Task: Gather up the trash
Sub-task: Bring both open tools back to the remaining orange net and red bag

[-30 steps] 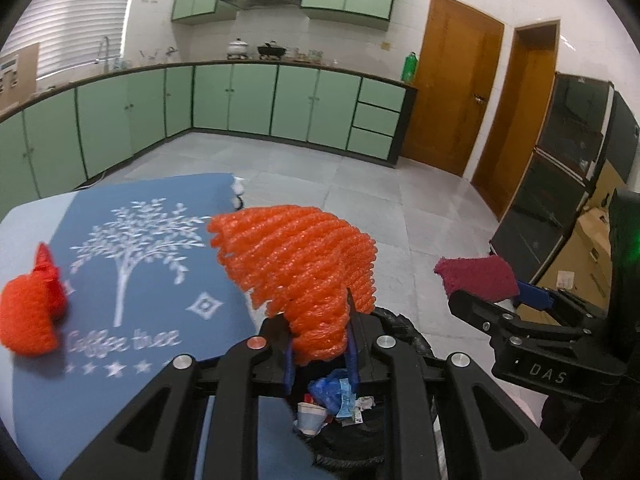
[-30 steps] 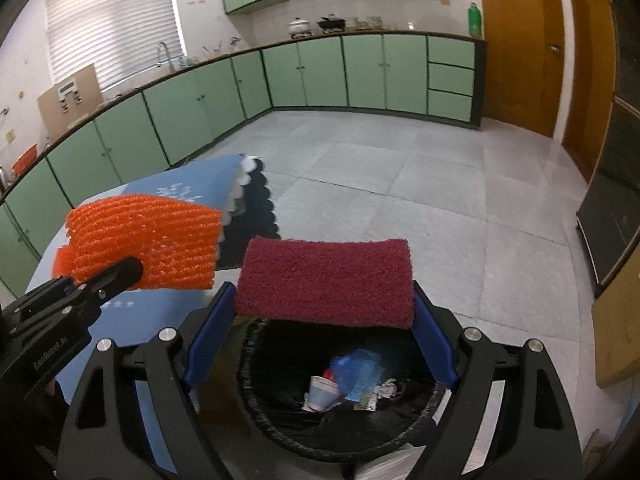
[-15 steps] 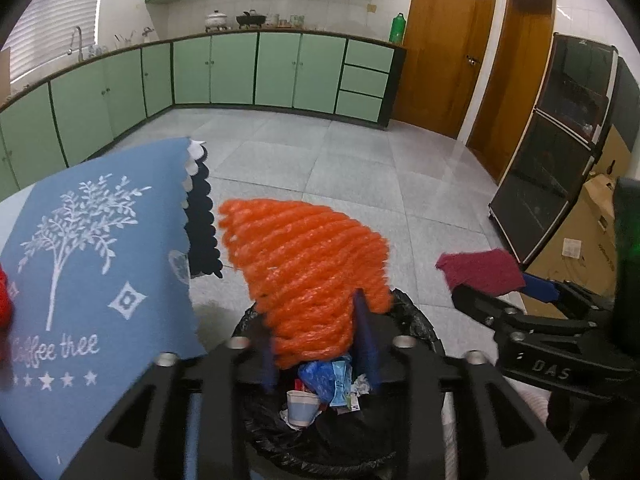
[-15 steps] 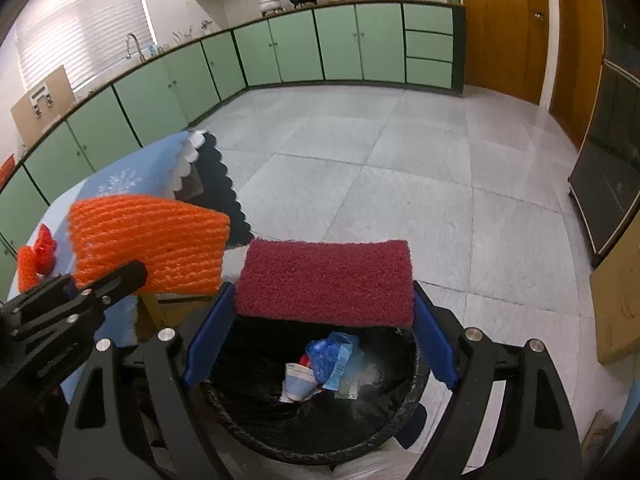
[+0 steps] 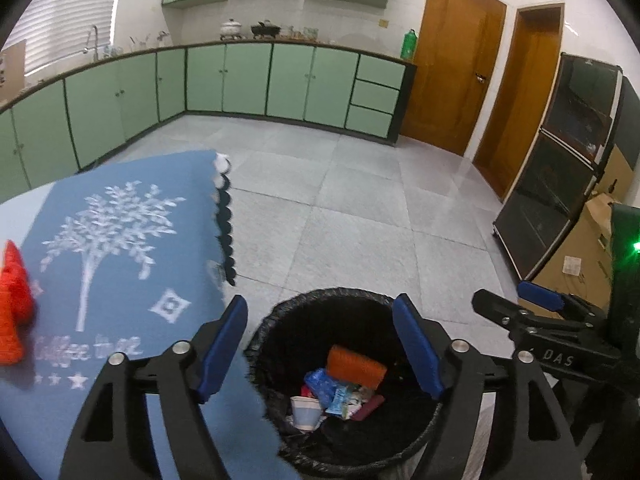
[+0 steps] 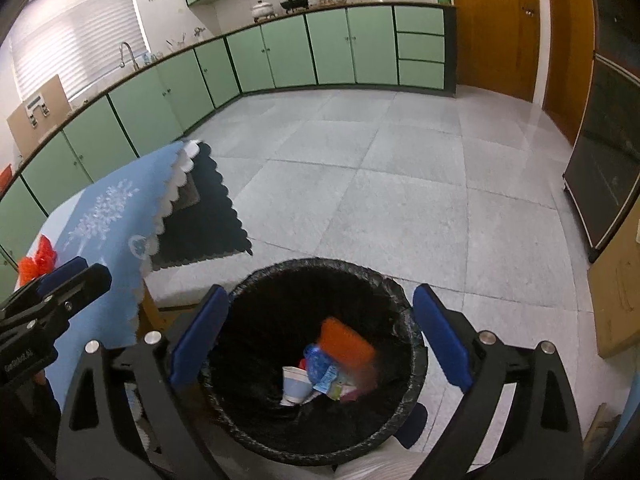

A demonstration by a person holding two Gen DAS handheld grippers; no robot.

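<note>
Both the left gripper [image 5: 320, 344] and the right gripper [image 6: 320, 336] are held above the black-lined bin [image 6: 404, 308], fingers spreading, nothing between them. The orange foam net [image 5: 356, 370] is seen inside, among wrappers.

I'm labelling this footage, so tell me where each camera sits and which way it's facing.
Left wrist: on the left gripper, angled down at the trash bin beside the blue tablecloth; its opening, empty jaws and the right gripper show.
Right wrist: on the right gripper, over the same bin; opening, empty jaws, left gripper at left.
Shared: bin, orange foam net inside, green cabinets.
</note>
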